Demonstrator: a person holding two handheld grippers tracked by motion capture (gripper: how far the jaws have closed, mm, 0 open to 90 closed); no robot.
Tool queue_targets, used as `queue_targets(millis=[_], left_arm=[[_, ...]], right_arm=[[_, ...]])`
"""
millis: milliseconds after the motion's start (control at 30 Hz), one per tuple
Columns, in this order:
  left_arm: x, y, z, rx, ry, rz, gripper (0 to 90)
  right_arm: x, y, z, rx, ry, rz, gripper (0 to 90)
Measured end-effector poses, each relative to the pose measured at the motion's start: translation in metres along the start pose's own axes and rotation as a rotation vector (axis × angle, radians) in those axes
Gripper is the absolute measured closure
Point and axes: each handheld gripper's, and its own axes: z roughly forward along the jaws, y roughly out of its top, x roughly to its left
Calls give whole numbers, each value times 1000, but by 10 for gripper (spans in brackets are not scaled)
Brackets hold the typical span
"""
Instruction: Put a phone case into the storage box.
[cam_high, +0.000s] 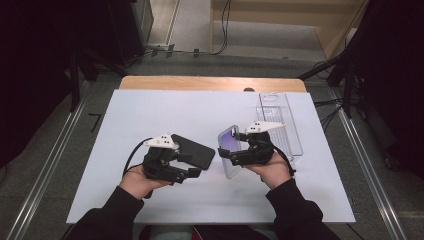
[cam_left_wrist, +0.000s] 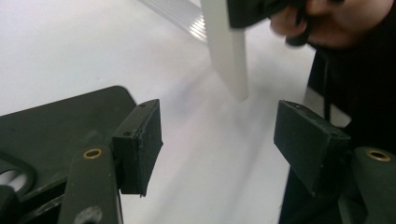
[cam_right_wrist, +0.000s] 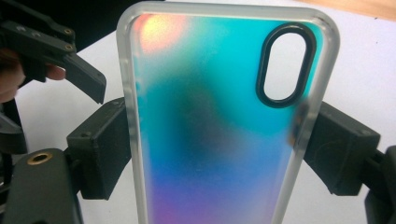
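High view: I'm gripping the phone case (cam_high: 229, 146) in my right gripper (cam_high: 235, 156), left gripper (cam_high: 192, 172) gaping empty just left of it beside the phone (cam_high: 195, 151), which I judge needs seating next.

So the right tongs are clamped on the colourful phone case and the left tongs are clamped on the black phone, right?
Not quite. The left tongs are open, with nothing between the pads; the black phone lies on the table beside them, as the left gripper view shows. The right tongs are indeed clamped on the colourful phone case.
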Motion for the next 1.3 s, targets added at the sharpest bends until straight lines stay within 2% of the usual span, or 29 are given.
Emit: queue_targets(millis=[100,167,333,400,500,600,833,1200,1300], left_arm=[[3,-9,-2,30,24,38,293],[4,-13,-3,44,30,35,292],[11,-25,-4,65,48,1,292],[15,-29,-6,66,50,-47,292],[19,-35,-8,67,42,-91,292],[20,-41,-11,75,68,-83,292],[22,-51,-18,74,81,-59,292],[24,-56,-22,61,108,-88,292],[25,-58,-24,70,121,-108,293]], right_arm=[[-2,2,-4,9,15,7,148],[-2,2,-4,9,18,6,148],[-5,1,-3,22,16,-3,148],[-6,2,-4,24,17,-3,148],[-8,3,-7,19,17,8,148],[-10,3,-11,21,11,10,148],[-14,7,-20,10,16,3,148],[-23,18,-41,-33,-10,-2,148],[-25,21,-46,-43,-40,-6,148]])
